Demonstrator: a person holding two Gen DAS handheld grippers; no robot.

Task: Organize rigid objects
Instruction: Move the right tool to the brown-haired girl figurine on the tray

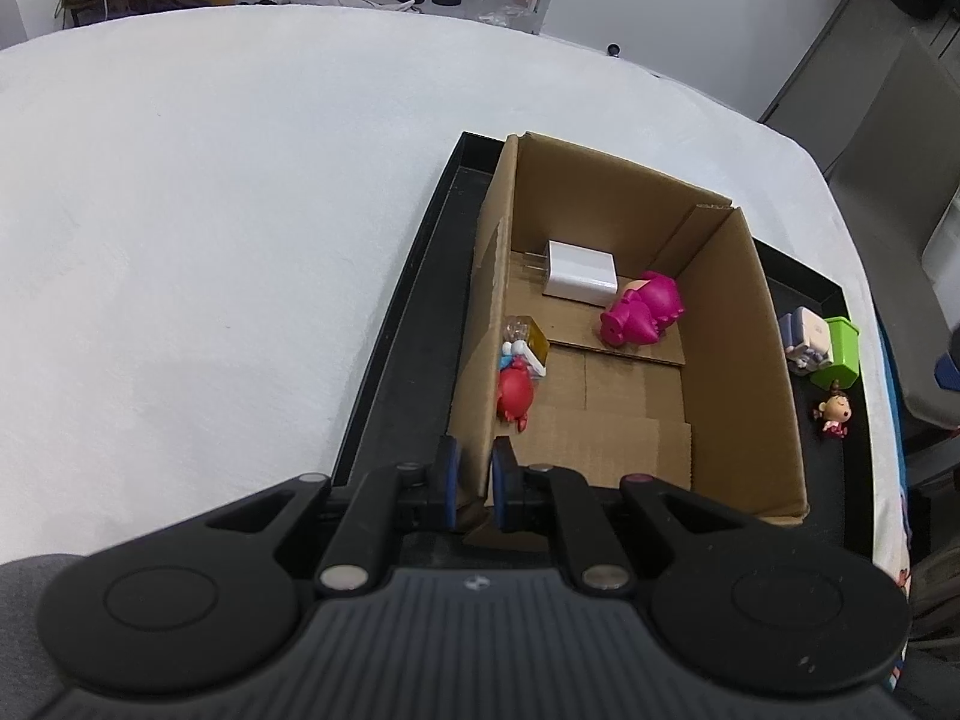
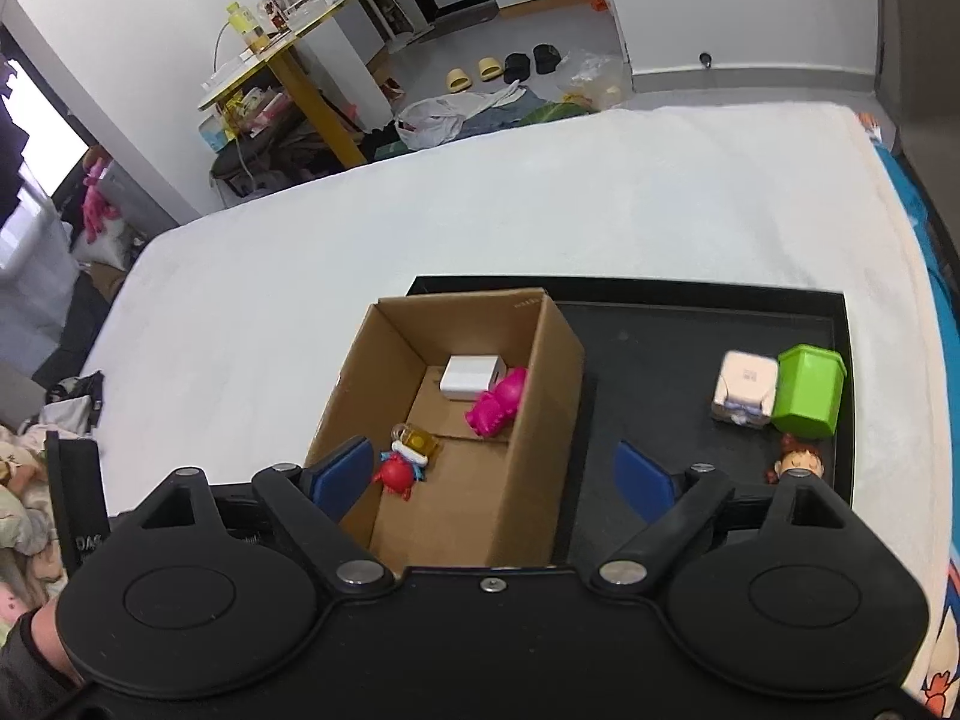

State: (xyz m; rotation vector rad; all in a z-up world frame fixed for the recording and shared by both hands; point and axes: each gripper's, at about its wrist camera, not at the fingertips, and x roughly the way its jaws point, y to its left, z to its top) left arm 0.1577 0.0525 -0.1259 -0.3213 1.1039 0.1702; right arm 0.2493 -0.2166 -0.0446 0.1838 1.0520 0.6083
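Left gripper (image 1: 476,483) pinching near wall of open brown cardboard box (image 1: 744,360) on black tray (image 1: 384,372); right gripper (image 2: 489,477) spread wide above. Green plastic bin (image 2: 807,393), white block (image 2: 744,387), small doll figurine (image 2: 798,462) outside. Risk: thin wall buckling, box tipping.

A lived-in home, likely a bedroom: a bed (image 2: 540,192) under a white sheet fills the middle, two pairs of slippers (image 2: 501,69) sit on the floor beyond it, a yellow-legged side table (image 2: 282,54) holds jars and bottles, and clothes and bags (image 2: 456,111) lie heaped nearby.
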